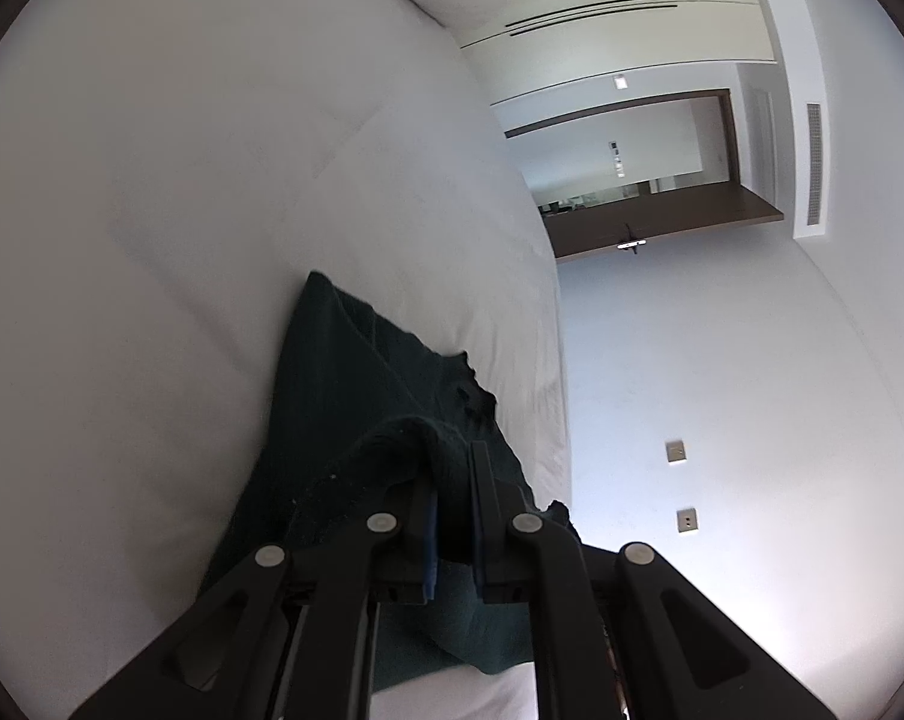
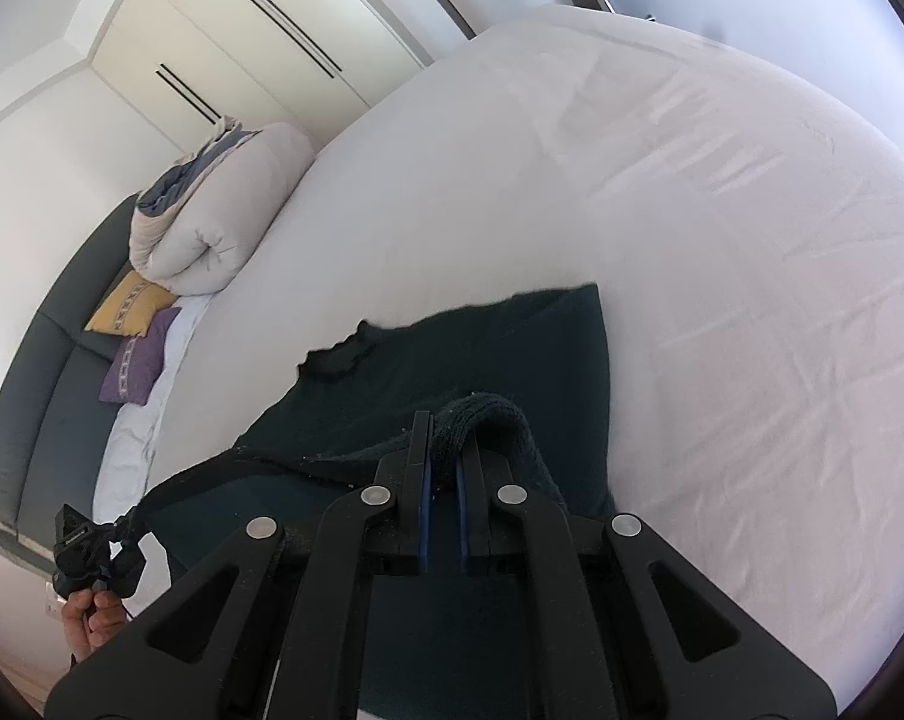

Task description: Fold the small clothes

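A dark green knitted garment (image 1: pixel 356 396) lies on the white bed (image 1: pixel 212 180), partly lifted. My left gripper (image 1: pixel 452 468) is shut on a bunched edge of the garment, the cloth draped over its fingers. In the right wrist view the same garment (image 2: pixel 511 348) spreads flat on the bed (image 2: pixel 691 180). My right gripper (image 2: pixel 446 444) is shut on another bunched edge of it. The lifted edge stretches between the two grippers. The left gripper (image 2: pixel 86 546) shows at the lower left of the right wrist view, held by a hand.
A rolled duvet (image 2: pixel 212 216) lies at the head of the bed, with a yellow cushion (image 2: pixel 131 303) and a purple cushion (image 2: pixel 137 360) beside it against a dark headboard (image 2: pixel 38 372). White wardrobes (image 2: pixel 242 42) stand behind. A doorway (image 1: pixel 643 180) and wall (image 1: pixel 721 390) lie beyond the bed's edge.
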`<state>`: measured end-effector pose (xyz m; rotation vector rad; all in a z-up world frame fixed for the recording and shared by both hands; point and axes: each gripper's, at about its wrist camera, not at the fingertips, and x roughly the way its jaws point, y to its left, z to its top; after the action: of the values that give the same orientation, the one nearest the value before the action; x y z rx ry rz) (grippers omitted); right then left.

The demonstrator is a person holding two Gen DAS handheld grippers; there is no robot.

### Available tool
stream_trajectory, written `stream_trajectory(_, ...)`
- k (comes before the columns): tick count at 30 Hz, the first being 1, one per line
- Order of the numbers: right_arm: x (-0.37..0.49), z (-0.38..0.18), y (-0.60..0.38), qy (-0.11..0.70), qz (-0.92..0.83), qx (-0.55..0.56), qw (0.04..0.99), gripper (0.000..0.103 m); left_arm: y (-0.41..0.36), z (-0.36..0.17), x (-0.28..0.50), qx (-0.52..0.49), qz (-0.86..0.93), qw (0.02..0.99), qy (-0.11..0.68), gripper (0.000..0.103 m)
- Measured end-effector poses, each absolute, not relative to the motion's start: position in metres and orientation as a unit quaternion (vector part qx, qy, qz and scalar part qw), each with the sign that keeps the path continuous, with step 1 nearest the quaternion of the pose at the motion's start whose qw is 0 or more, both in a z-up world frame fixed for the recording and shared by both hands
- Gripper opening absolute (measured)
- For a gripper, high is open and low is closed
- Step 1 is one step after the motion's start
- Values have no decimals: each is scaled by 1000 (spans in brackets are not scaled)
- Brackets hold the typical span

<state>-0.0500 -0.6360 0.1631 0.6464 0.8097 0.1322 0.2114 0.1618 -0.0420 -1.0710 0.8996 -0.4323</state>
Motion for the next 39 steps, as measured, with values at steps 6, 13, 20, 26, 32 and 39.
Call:
stream_trajectory(6,2,148,-636,397,45,306,864,5,153,-56,252,-480,-183,744,428,8)
stream_trajectory(13,57,121,-640,416,19,309,855,5,149,-75,287,-474,-165,743,443,8)
stream_trajectory(20,99,95,-645,429,-4,317,846,6,144,-86,307,-450,-149,755,452,10)
stream_trajectory(26,110,76,-650,431,5,344,834,19,148,-99,298,-462,-149,748,452,71)
stream_trajectory(32,95,90,-653,407,13,344,846,65,169,-82,262,-458,-136,769,425,85)
stream_trajectory(39,54,105,-640,414,29,290,862,65,167,-72,202,-394,-133,806,421,83)
